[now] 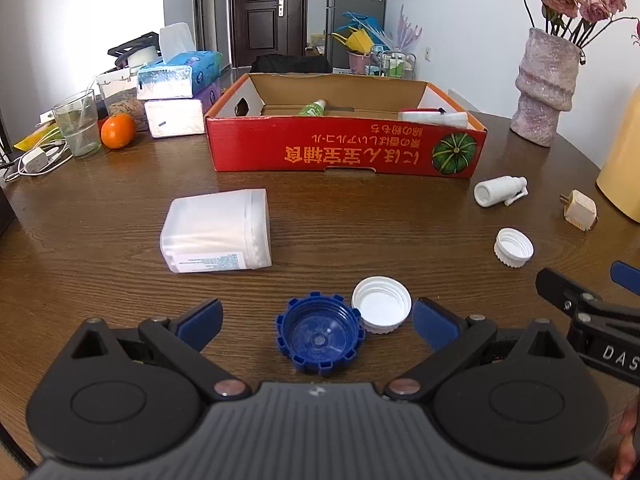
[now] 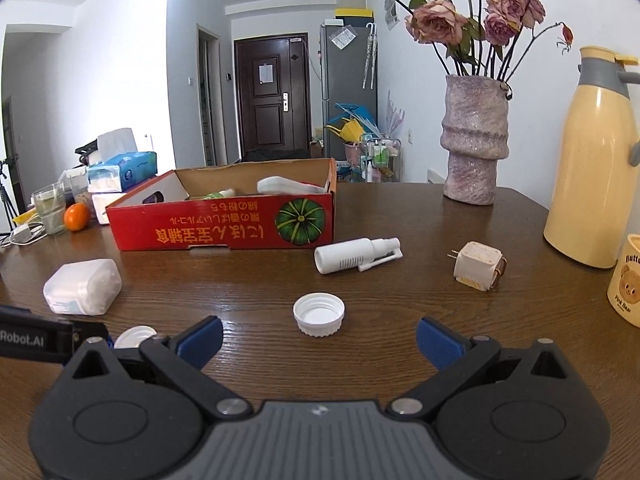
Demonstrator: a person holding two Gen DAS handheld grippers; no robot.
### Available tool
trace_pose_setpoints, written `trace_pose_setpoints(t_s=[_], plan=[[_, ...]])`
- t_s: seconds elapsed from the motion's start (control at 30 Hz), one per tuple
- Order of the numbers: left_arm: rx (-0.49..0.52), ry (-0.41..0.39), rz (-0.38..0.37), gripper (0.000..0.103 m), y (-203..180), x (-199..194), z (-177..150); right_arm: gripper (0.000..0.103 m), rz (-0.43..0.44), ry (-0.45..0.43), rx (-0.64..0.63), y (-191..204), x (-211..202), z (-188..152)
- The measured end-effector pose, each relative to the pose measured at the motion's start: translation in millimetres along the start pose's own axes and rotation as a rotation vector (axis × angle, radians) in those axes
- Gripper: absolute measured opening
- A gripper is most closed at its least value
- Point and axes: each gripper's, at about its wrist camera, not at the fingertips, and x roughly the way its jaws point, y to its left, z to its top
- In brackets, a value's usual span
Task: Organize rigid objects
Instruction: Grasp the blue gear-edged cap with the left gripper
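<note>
Left gripper spread wide and empty, bracketing a blue cap that touches a white cap just inside the right-hand pad; closing from here likely pinches both at once, or squeezes the white one out sideways across the table. Right gripper likewise wide open with nothing held, a second white cap lying loose just ahead of its tips, shallow and easy to skid off the slick wood. Farther out, spray bottle, plug adapter and frosted container still outside the red box, the bottle round enough to roll if nudged.
</note>
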Motion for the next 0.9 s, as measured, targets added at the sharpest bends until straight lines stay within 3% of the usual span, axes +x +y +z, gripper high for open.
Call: trace_pose_setpoints(t_s=[0.37,0.6,0.8,0.9], plan=[[-0.001,0.041,0.006,0.1,3,14,-7,0.103,-0.02,0.008,0.05,-10,6,-5],[-0.012,0.067,0.016,0.078,4,25,-9,0.103,-0.017,0.006,0.051,-9,6,-6],[-0.015,0.055,0.034,0.071,6,32,-10,0.103,-0.015,0.005,0.053,-9,6,-7],[0.0,0.039,0.039,0.058,4,34,-9,0.103,-0.016,0.008,0.054,-9,7,-8]])
